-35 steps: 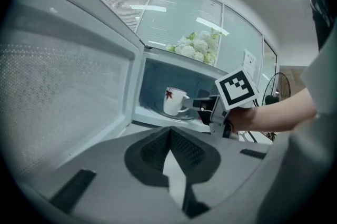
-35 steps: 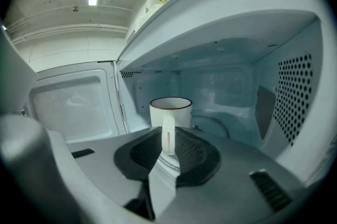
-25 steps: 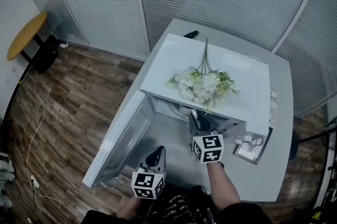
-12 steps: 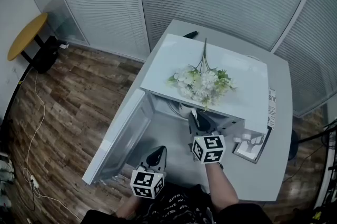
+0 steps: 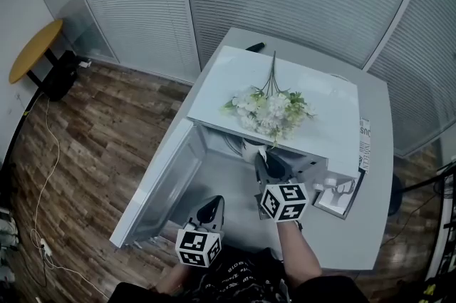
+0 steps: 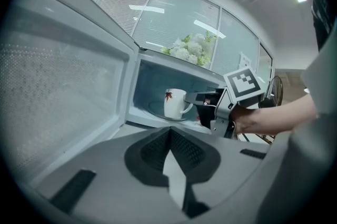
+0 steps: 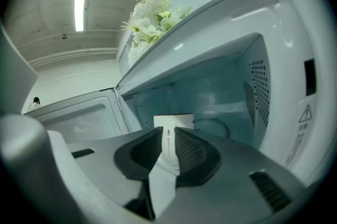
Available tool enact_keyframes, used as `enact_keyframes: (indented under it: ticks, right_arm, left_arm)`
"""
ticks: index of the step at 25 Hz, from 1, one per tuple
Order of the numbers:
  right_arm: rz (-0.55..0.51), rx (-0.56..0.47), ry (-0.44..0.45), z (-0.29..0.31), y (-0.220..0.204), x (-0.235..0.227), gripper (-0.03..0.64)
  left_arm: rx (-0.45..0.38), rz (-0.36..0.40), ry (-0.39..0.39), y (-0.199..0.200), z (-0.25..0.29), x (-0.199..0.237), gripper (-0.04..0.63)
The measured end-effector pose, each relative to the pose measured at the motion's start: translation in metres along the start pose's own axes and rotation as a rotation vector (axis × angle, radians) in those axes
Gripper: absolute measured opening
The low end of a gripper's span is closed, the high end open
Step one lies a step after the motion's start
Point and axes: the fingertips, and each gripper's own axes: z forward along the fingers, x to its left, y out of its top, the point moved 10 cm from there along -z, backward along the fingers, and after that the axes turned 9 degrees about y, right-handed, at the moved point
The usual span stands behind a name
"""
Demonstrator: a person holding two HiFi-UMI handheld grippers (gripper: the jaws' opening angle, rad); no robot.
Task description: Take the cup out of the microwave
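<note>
A white cup (image 6: 174, 103) with a small red mark stands on the turntable inside the open microwave (image 5: 313, 102). Its handle points right, toward my right gripper (image 6: 199, 99). In the right gripper view the cup (image 7: 174, 120) fills the narrow gap at the jaw tips, so the right gripper (image 7: 167, 133) is shut on the handle. From the head view this gripper (image 5: 265, 160) reaches into the oven's mouth under the flowers. My left gripper (image 5: 215, 202) hangs back in front of the open door (image 5: 160, 187), shut and holding nothing (image 6: 169, 132).
A bunch of white artificial flowers (image 5: 271, 109) lies on top of the microwave. The door swings out to the left. A small white box (image 5: 338, 196) sits on the grey table (image 5: 377, 152) to the microwave's right. A yellow round table (image 5: 35, 45) stands far left on the wooden floor.
The right gripper has rolled slightly at the microwave's mouth. The left gripper and the cup stay where they were.
</note>
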Motion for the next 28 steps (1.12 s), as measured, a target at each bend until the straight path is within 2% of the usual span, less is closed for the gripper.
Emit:
enact_keyframes:
  ticks: [7, 28]
  right_arm:
    - [0.048, -0.038, 0.007, -0.005, 0.003, 0.002, 0.064]
    - [0.038, -0.059, -0.007, -0.031, -0.001, 0.016, 0.064]
  left_arm:
    - [-0.016, 0.0, 0.002, 0.002, 0.0, 0.002, 0.006]
    - [-0.043, 0.002, -0.019, 0.005, -0.007, 0.0, 0.006]
